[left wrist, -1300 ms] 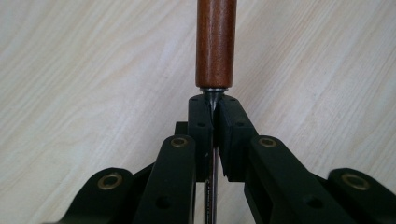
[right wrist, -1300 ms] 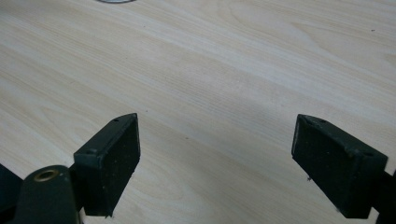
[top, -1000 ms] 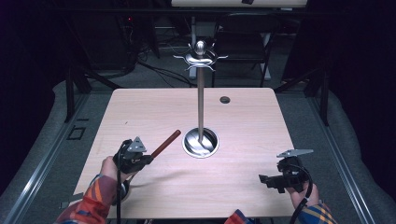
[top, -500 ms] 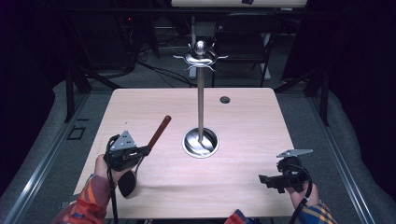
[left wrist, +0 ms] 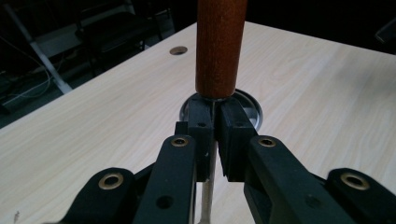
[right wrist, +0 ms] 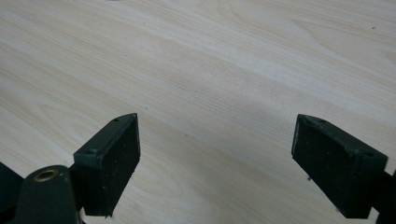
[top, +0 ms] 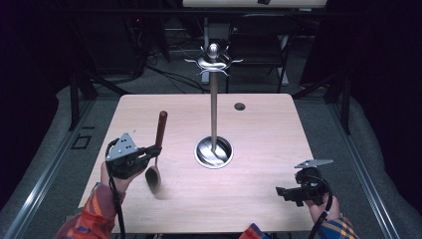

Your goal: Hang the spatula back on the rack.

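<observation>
Pale wood table point(top: 259, 129) carries a hook-topped metal stand point(top: 214, 107) at its centre. Since 1 second ago the spoon point(top: 157, 149) has been swung from slanting to upright, bowl down, clamped at its thin neck by the left gripper point(top: 152, 152); hanging on the stand seems intended. The right gripper point(top: 286, 193) is held wide open, empty, near the table's front right.
</observation>
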`<state>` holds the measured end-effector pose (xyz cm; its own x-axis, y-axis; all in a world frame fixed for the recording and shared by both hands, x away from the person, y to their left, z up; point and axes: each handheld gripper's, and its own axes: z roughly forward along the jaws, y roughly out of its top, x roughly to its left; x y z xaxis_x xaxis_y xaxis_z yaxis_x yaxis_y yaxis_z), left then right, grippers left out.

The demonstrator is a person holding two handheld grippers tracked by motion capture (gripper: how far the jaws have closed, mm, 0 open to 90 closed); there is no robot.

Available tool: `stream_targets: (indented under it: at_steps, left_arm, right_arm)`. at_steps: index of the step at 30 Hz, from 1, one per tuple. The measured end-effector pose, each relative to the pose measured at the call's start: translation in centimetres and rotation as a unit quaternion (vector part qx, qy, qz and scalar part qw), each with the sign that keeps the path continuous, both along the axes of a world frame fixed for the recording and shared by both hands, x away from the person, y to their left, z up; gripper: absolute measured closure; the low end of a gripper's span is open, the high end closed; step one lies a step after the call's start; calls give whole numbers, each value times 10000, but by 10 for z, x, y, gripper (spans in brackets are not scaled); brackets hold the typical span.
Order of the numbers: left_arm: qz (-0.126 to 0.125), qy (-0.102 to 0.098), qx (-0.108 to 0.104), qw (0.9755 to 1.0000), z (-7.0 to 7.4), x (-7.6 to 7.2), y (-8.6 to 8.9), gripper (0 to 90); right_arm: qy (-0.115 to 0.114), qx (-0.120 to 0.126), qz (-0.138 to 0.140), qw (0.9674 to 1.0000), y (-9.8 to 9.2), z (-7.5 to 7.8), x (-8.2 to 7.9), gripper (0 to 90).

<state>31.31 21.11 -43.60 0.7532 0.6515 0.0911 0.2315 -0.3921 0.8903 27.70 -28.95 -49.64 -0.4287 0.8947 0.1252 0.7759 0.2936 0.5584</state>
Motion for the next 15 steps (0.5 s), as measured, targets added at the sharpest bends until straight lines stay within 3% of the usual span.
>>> stream_targets:
  at_steps: [6,15]
  left_arm:
    - [315,-49,-101,9994,6,7,-8,846]
    - [529,-69,-104,9985,11,16,-15,845]
  right_arm:
    - [-16,29,-60,10000,0,0,-1,149]
    - [-47,85,-215,9997,-3,-1,0,149]
